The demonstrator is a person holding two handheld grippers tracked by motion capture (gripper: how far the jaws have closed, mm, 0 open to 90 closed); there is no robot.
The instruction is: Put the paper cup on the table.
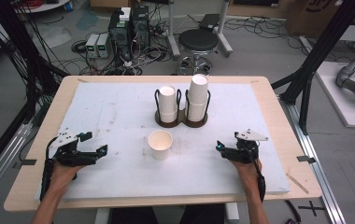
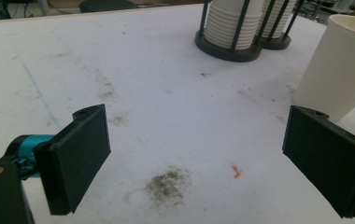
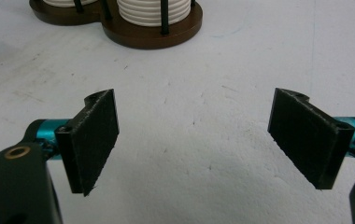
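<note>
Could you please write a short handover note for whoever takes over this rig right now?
Left gripper: open, empty, low over the white mat, pointing at the loose paper cup.
Right gripper: open, empty, on the other side of that cup.
The cup stands upright, mouth up, in front of the two-slot cup holder, which carries two cup stacks.
Done: nothing gripped yet.
Left: probably grasp the loose cup; its destination is unclear.

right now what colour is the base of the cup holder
Dark brown holder base, clearest in the right gripper view.

Black stool (image 1: pixel 198 41), computer towers (image 1: pixel 129 27) and tangled cables (image 1: pixel 143 58) behind the table.
</note>
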